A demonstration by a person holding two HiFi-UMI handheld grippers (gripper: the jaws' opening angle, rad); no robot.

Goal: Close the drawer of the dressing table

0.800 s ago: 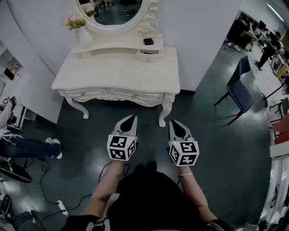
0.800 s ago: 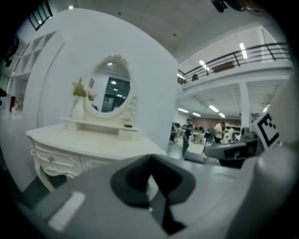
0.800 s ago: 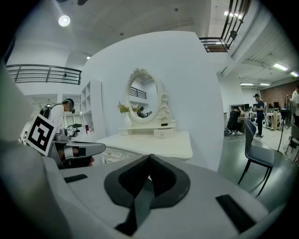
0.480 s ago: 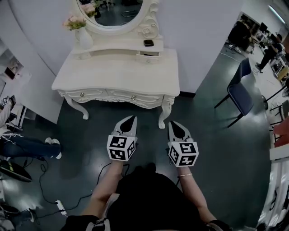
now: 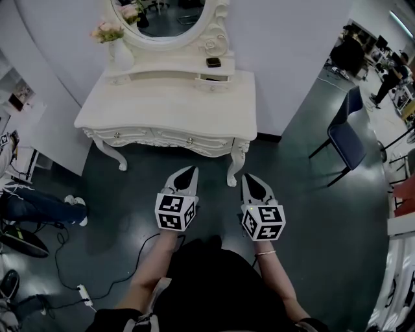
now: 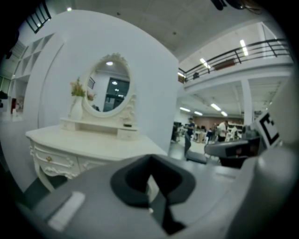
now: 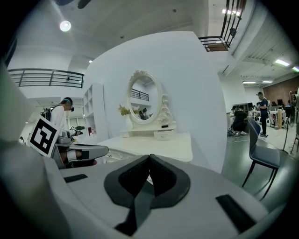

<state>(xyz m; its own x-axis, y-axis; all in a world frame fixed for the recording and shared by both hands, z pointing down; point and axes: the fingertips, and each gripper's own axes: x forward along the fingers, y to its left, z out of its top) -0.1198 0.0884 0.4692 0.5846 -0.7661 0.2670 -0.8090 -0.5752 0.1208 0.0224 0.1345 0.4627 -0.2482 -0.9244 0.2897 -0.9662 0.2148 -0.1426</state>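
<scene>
I look for the one thing that matters: where the open drawer is from my two grippers. The big white carved wooden dressing table point(image 5: 162, 104) stands in front of me. On its little back shelf, under the oval mirror point(image 5: 165, 19), a small white drawer point(image 5: 211, 80) sticks out a bit toward me. I think this is the one to close. It sits on the right part of the shelf, straight ahead and well apart from both tools. My left gripper point(image 5: 192, 170) and my right gripper point(image 5: 249, 177) hang side by side over the dark floor point(image 5: 311, 214), both pinched together with nothing inside. The drawer lies about between them, so neither looks much nearer. It slides toward the wall, so I think I must push away from me
</scene>
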